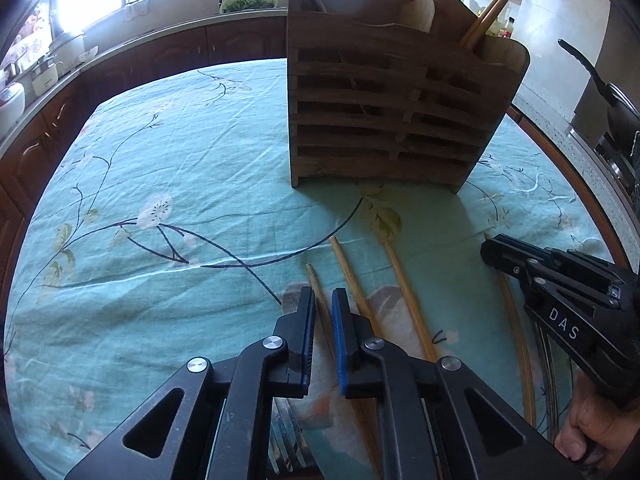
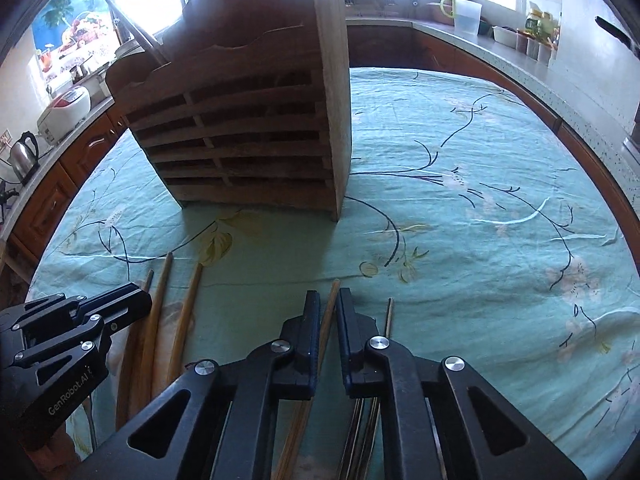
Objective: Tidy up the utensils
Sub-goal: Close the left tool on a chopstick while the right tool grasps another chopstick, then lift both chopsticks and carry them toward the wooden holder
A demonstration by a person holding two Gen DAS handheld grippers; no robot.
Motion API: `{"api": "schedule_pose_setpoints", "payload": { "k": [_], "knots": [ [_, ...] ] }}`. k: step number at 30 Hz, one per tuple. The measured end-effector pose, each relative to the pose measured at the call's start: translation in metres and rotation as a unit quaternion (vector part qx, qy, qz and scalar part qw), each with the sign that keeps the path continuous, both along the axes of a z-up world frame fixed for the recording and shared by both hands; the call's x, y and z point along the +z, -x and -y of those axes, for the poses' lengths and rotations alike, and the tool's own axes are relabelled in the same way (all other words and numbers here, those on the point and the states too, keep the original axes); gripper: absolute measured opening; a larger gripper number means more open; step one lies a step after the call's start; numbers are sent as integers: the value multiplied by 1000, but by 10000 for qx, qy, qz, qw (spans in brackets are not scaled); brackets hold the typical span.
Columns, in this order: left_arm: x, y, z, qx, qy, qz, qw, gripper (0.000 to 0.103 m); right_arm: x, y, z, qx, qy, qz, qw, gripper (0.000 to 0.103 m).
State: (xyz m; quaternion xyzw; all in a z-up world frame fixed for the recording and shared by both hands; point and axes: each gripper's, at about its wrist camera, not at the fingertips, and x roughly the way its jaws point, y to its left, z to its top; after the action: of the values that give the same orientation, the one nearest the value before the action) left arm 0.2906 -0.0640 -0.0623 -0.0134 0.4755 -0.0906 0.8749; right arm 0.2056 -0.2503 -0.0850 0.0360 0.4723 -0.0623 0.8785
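Observation:
A slatted wooden utensil holder [image 1: 384, 120] [image 2: 248, 140] stands on the teal flowered tablecloth [image 1: 160, 168] with chopsticks and a spoon in it. Several wooden chopsticks lie in front of it. My left gripper [image 1: 323, 300] is shut on the leftmost chopstick [image 1: 313, 276], low over the cloth. Two more chopsticks [image 1: 352, 276] [image 1: 404, 280] lie just to its right. My right gripper [image 2: 329, 300] is shut on another chopstick [image 2: 333, 290]. Each gripper shows in the other's view, the right gripper [image 1: 496, 252] at right and the left gripper [image 2: 136, 300] at left.
Metal forks [image 1: 284, 440] and other metal utensils [image 2: 364, 432] lie under the grippers. A hand [image 1: 588, 428] holds the right gripper. Around the table runs a counter with a kettle [image 2: 24, 156], a rice cooker [image 2: 64, 108], a pitcher [image 2: 466, 12] and a pan handle [image 1: 584, 68].

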Motion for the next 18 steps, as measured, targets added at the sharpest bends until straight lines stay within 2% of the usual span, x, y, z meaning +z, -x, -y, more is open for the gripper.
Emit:
{"api": "schedule_pose_setpoints", "payload": {
  "k": [2, 8, 12, 18],
  "knots": [
    [-1, 0, 0, 38, 53, -21, 10000, 5, -1, -2, -2, -11, -15, 9, 10000, 6],
    [9, 6, -17, 142, 666, -98, 9976, 3, 14, 8, 7, -36, -684, 280, 9973, 5],
    [33, 19, -32, 174, 1106, 66, 9937, 3, 38, 21, 4, 53, -811, 561, 9951, 5],
    [77, 51, -51, 121, 1448, 539, 9879, 3, 79, 44, 0, 125, -951, 1031, 9900, 5]
  ]
}}
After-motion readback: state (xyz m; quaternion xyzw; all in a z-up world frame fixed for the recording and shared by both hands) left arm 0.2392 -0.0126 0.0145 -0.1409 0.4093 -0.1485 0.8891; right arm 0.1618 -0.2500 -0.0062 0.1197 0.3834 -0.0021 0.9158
